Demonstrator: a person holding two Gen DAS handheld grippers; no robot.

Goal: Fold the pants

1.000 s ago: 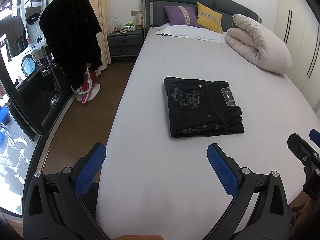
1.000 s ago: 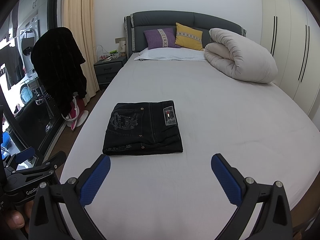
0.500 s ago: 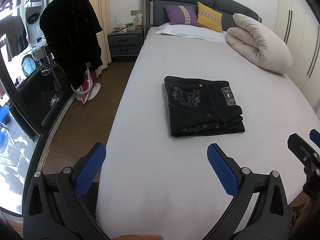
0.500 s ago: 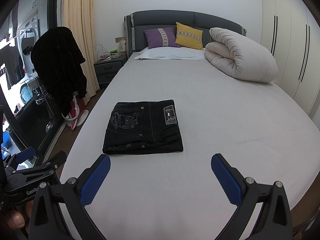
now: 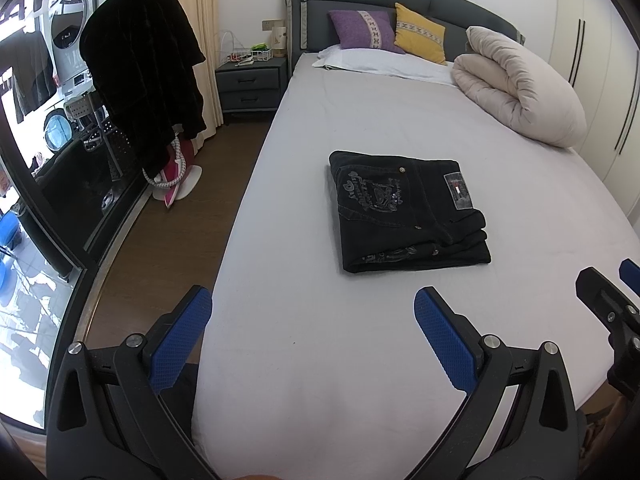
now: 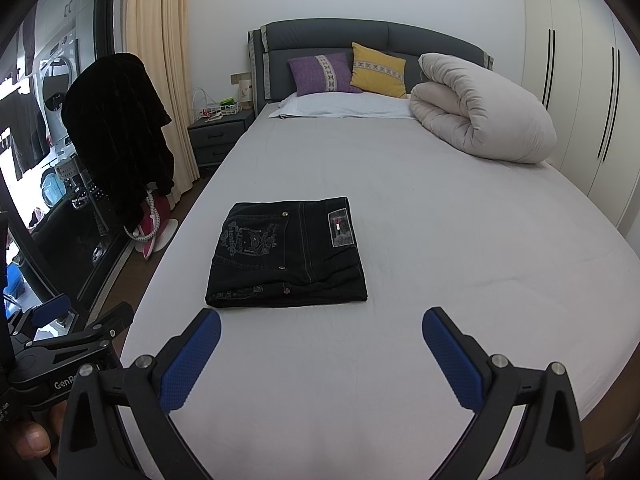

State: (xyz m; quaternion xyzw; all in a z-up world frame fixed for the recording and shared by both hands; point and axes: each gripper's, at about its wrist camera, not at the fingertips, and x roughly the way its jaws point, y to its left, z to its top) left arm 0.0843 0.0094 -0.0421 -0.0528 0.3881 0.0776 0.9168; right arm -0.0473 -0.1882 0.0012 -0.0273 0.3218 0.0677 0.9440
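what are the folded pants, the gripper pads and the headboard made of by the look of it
Pants: black denim by the look, matte, with pale topstitching, metal rivets and a sewn patch.
Blue pads on the right tool: probably rubber or soft plastic, going by the fine grid texture.
Headboard: dark grey upholstery, smooth with a slight sheen and seamed panels; leather or a leather-like cover, which one is unclear.

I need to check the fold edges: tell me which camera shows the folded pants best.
The right wrist view: the folded pants lie nearly square-on, centred, with all four edges visible. The left wrist view shows the whole bundle too, but skewed and off to the right.
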